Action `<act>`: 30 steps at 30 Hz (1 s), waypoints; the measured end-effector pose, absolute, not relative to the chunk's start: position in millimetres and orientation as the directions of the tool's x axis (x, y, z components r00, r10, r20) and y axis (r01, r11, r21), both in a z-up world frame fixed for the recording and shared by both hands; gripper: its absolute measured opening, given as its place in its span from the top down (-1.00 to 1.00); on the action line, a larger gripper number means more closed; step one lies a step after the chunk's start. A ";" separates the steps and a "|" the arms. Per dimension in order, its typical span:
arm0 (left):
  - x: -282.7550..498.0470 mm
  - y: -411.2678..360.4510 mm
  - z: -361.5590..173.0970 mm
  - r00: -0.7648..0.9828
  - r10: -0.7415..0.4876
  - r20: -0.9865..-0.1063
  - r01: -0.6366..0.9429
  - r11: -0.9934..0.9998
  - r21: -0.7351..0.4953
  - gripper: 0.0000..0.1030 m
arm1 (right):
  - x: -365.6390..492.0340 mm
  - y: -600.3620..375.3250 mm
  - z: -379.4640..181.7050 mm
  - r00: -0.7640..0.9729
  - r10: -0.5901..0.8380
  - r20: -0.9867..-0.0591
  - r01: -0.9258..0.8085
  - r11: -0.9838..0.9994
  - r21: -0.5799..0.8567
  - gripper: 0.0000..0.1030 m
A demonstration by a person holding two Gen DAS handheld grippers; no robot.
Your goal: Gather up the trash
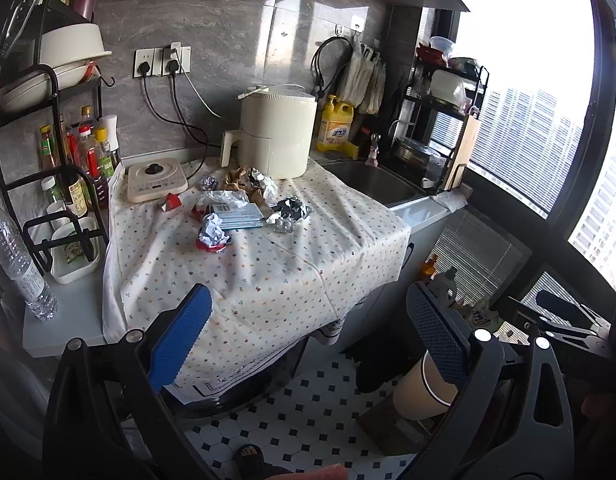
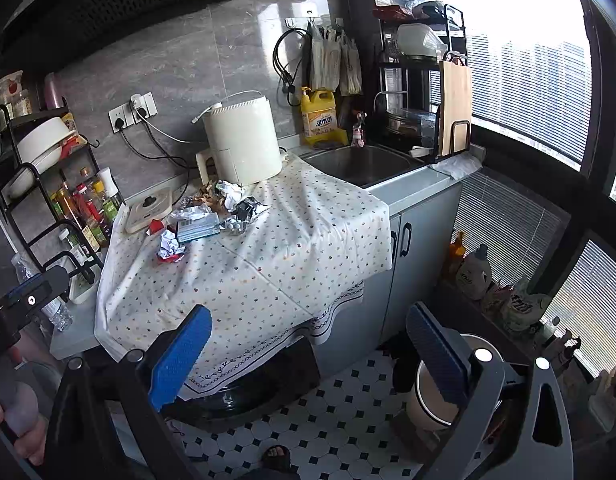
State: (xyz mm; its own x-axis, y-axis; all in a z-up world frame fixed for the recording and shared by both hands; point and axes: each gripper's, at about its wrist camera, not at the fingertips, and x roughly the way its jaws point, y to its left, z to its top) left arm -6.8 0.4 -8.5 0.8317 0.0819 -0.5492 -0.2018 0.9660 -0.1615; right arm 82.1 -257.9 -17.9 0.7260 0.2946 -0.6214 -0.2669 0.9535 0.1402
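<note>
A: Both tools are up and hovering. The left gripper has its blue fingers spread wide with nothing between them, and the right gripper is just the same, wide apart and empty.

B: And the trash pile?

A: Well ahead of both pairs of fingers, on the dotted cloth that covers the worktop, just in front of the cream air fryer. Crumpled foil, brown paper, a red-and-white wad nearest us, and a pale blue packet in the middle.

B: Where is the bin?

A: There's a cream bin down on the tiled floor, but the right-hand finger covers part of it in both views.

B: Anything else unclear?

A: The small pieces in the pile overlap, so I can't tell them apart. A sandalled foot is cut off at the bottom edge, and a hand shows blurred at lower left.
</note>
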 end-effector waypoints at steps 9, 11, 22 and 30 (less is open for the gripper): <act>22.4 39.0 -26.8 0.799 0.116 -0.589 -0.263 0.950 -0.170 -0.88 | 130.2 -214.8 -32.7 0.686 0.322 -0.652 -0.308 0.941 0.141 -0.85; 35.8 52.5 -31.1 0.794 0.119 -0.596 -0.275 0.945 -0.177 -0.88 | 146.2 -201.4 -34.7 0.679 0.320 -0.660 -0.313 0.940 0.133 -0.85; 121.0 128.9 -61.5 0.750 0.138 -0.647 -0.342 0.918 -0.201 -0.88 | 244.2 -120.2 -41.3 0.619 0.404 -0.674 -0.401 0.900 0.171 -0.85; 180.6 180.6 -102.5 0.707 0.098 -0.700 -0.369 0.896 -0.247 -0.80 | 306.6 -71.3 -65.3 0.564 0.399 -0.723 -0.430 0.889 0.155 -0.85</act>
State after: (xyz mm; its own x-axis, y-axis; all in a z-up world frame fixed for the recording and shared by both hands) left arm 180.6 180.6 -102.5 0.7070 0.0981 -0.7004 -0.3690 0.8960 -0.2471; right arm 306.6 -71.3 -65.3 0.5641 0.3989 -0.7230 -0.4299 0.8894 0.1552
